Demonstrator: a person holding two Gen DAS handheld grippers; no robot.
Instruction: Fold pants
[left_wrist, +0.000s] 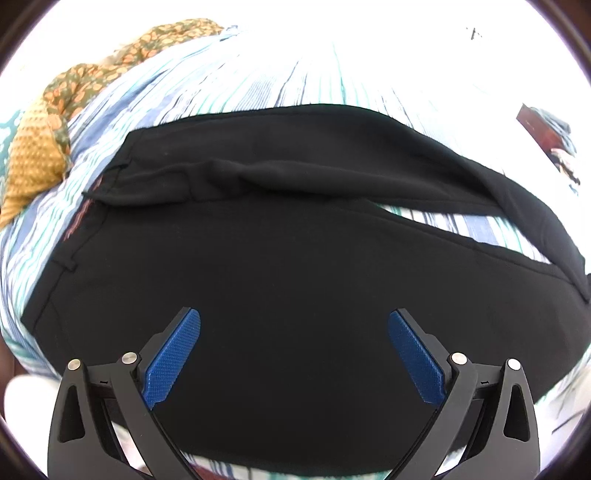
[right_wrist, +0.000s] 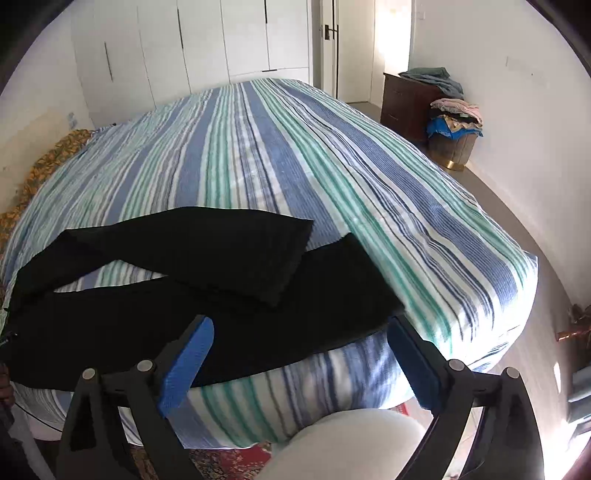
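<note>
The black pants (left_wrist: 280, 266) lie on the striped bed (right_wrist: 258, 147), long axis running nine to three o'clock, waistband at nine, legs toward three; the left gripper (left_wrist: 294, 354) hovers over them, jaws wide, empty; the right gripper (right_wrist: 301, 363) likewise gapes, holding nothing.

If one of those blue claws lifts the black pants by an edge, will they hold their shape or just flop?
Probably flop: the black pants already lie in soft rumpled ridges near the waist, and one leg drapes loosely over the other. They look light and thin. They may drag rather than slide on the ribbed striped bedspread.
</note>
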